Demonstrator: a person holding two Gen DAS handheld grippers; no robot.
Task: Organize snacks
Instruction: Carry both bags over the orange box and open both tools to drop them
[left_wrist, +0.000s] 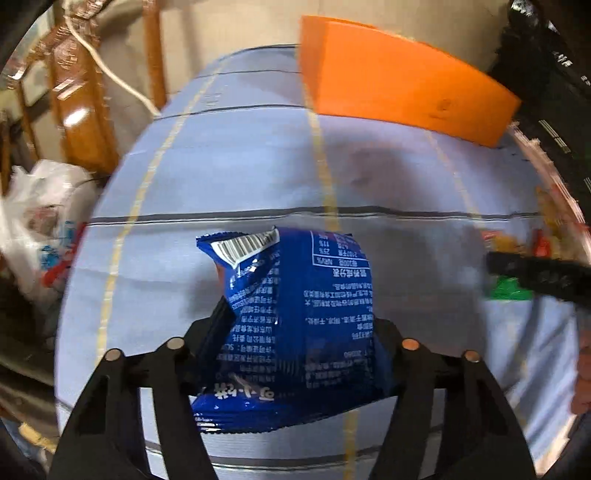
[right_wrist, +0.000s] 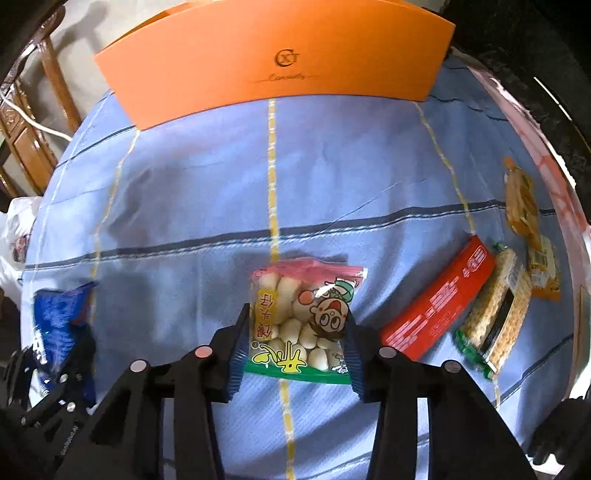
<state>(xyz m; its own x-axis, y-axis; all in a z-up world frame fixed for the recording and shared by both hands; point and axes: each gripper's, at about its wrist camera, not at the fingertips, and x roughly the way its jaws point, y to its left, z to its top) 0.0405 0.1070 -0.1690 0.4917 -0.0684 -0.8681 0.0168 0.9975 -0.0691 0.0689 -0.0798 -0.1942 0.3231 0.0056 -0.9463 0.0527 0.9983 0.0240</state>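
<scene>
Left wrist view is showing me my left gripper (left_wrist: 295, 332) clamping a blue snack bag (left_wrist: 295, 325), its pads pressing into both sides so that the packet is creasing on the left, with the barcode end pointing away from me. It is sitting over a light blue checked cloth (left_wrist: 221, 166) that is covering the tabletop. Further off to the right I am seeing a blurred black gripper part (left_wrist: 535, 275) over some colourful packets, and at the far edge an orange box (left_wrist: 399, 81) is standing; a white plastic bag (left_wrist: 40, 214) is lying off the tabletop to the left. In the right wrist view, my right gripper (right_wrist: 295, 343) is squeezing a clear bag of white round snacks (right_wrist: 299, 321) with a cartoon face, both pads pushing against its sides. To the right, a red box (right_wrist: 439, 299) is lying on the cloth, touching a green-edged rice-cracker pack (right_wrist: 495, 317), with an orange-yellow packet (right_wrist: 524, 214) just beyond. Beyond them all, the orange box is filling the far end of the tabletop.
</scene>
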